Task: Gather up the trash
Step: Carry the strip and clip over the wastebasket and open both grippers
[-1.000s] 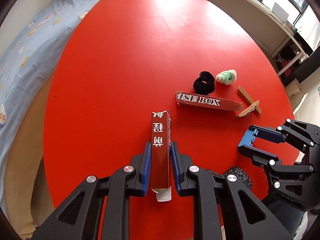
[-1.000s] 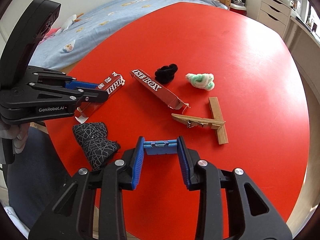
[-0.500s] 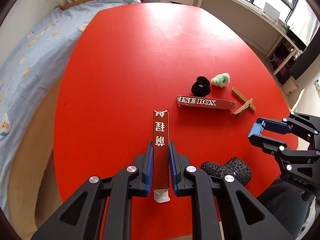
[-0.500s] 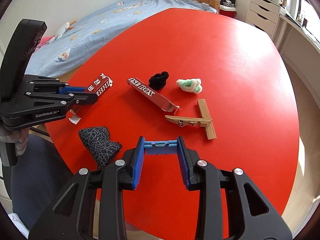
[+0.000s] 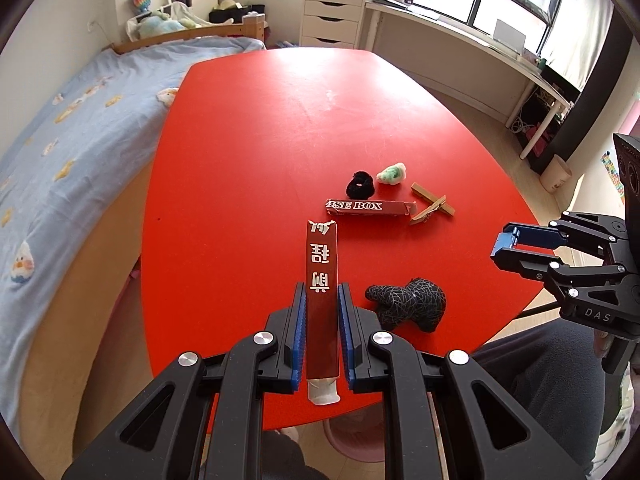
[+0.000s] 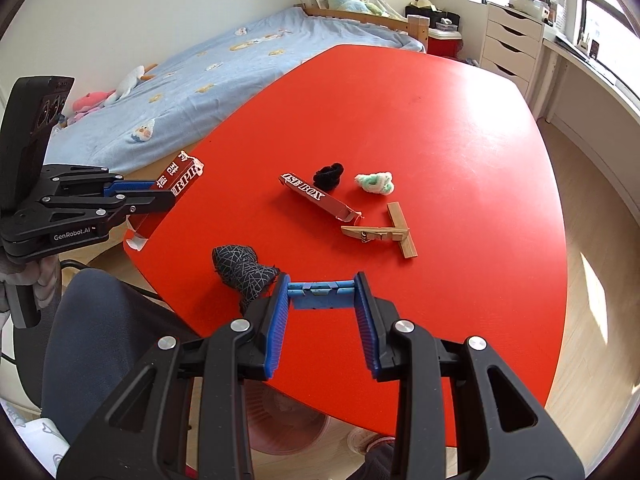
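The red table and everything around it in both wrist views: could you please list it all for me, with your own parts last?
Oval red table: 1, red, beside the bed.
Long red cardboard box piece: 1, dark red with white lettering, held in the left claw above the table's near edge.
Second red cardboard piece lettered BOX: 1, lying mid-table.
Black fuzzy hair tie: 1, just beyond it.
Green-white fluffy wad: 1, right of the tie.
Wooden clothespin pieces: 2, tan, crossed.
Black web-patterned cloth: 1, near edge.
Blue-sheeted bed: 1, left.
White drawer unit: 1, far wall.
Pink bin: 1, below the table.
Left claw: shut on the box piece.
Right claw: open, empty.
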